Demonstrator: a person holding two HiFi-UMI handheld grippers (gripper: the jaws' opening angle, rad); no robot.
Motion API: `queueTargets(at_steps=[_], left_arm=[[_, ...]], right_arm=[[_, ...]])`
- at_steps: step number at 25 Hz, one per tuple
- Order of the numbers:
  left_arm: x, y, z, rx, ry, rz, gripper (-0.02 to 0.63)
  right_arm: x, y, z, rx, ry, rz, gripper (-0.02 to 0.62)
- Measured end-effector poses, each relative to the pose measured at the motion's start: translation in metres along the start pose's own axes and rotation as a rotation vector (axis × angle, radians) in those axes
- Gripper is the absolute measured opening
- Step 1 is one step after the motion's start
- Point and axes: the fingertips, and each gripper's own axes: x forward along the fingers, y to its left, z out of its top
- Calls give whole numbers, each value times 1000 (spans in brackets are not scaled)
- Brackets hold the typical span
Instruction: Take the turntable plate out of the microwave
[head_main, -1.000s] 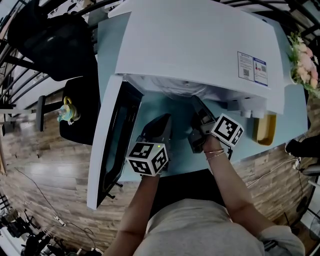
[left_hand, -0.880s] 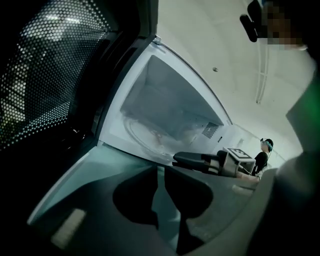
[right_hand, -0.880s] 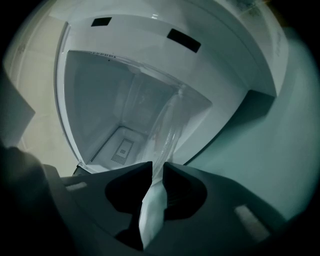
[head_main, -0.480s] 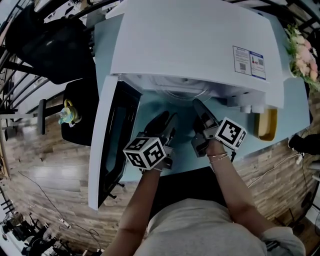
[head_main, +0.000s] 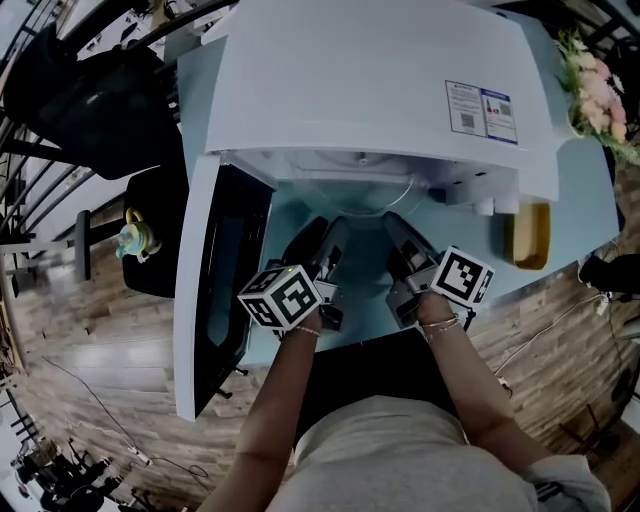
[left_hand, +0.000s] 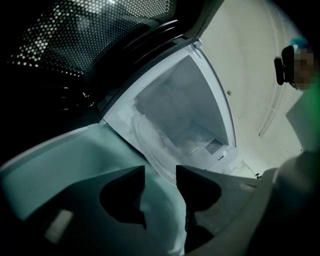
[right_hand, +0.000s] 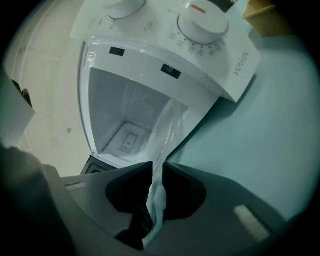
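Observation:
The white microwave (head_main: 370, 80) stands on a light blue table (head_main: 365, 300) with its door (head_main: 215, 290) swung open to the left. The clear glass turntable plate (head_main: 355, 192) lies at the cavity mouth, its front rim showing as a pale arc. My right gripper (head_main: 392, 222) is shut on the plate's rim; in the right gripper view the plate (right_hand: 167, 130) runs edge-on between the jaws of that gripper (right_hand: 159, 172). My left gripper (head_main: 325, 228) is open, and in its own view the plate's rim (left_hand: 150, 145) curves into the gap of the left gripper (left_hand: 160, 177).
The control panel with its knobs (right_hand: 202, 20) sits right of the cavity. A yellowish container (head_main: 528, 235) stands right of the microwave and flowers (head_main: 600, 90) at the far right. Left of the table are a black chair (head_main: 90, 90) and a small teapot (head_main: 133, 228).
Both grippers have drawn back a little toward the person, and the plate's front rim shows further out of the cavity. The left gripper has rolled slightly.

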Motion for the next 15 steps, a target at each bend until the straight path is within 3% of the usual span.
queueTargets(at_steps=[7,12,15], left_arm=[[4,5,4,-71,-31,-24,186],[8,10,-1,-146,-24,-37,186],[10,10,-3,-142,-14,-45,186]], right_arm=[[-17,-7,-14,7,32,-47,87],[-24,1,-22,-38,48,5,87],[-33,2,-28,-49,56,-4,91]])
